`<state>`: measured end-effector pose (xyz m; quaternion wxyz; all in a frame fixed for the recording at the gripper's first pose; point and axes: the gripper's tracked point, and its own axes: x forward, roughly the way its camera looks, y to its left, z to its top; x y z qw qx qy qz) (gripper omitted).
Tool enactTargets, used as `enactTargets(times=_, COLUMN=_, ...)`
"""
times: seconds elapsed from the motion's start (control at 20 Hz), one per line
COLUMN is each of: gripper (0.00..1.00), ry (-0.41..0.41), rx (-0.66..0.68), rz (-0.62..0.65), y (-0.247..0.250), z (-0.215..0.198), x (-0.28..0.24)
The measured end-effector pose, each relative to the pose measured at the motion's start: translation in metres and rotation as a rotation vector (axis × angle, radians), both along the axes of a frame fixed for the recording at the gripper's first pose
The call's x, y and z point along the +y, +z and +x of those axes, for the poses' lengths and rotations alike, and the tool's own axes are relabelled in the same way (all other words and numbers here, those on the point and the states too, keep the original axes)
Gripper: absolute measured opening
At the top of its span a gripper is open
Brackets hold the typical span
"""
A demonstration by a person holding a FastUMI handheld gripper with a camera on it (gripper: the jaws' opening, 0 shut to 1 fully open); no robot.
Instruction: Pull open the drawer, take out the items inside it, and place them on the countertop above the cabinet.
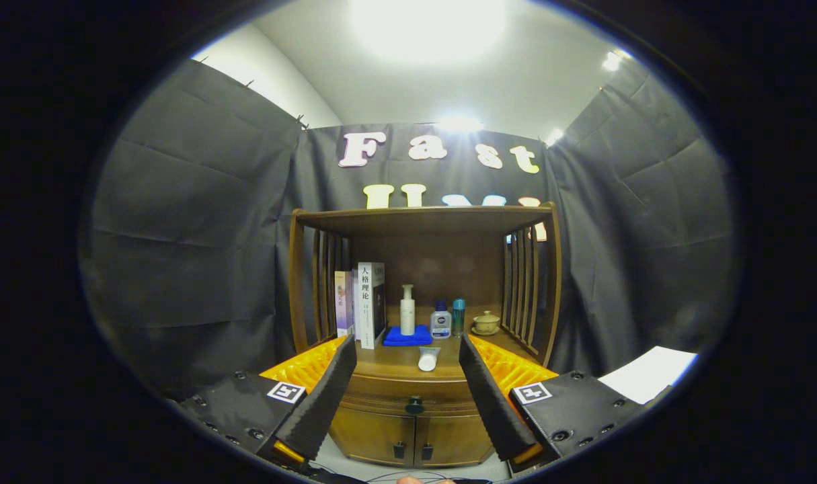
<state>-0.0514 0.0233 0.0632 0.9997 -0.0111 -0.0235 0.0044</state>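
Jaws spread wide and empty, the gripper (408, 386) faces the cabinet (418, 336) squarely, the shut drawer (408, 392) running crosswise just under the tabletop (398, 363), its dark knob (414, 405) dead ahead between the fingers.

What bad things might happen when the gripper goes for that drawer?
The gripper is open and apart from the cabinet; the drawer knob is small, so the fingers might slip off it. A white tube lies near the countertop's front edge, and a jerky pull might roll it off. The blue cloth, pump bottle and other bottles crowd the countertop, so drawer items may bump them.
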Motion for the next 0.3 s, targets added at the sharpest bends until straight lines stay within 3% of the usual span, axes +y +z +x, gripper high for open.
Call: enactTargets(times=0.3, gripper=0.96, ry=-0.035, rx=0.006, rz=0.089, y=-0.007, z=0.008, x=-0.021)
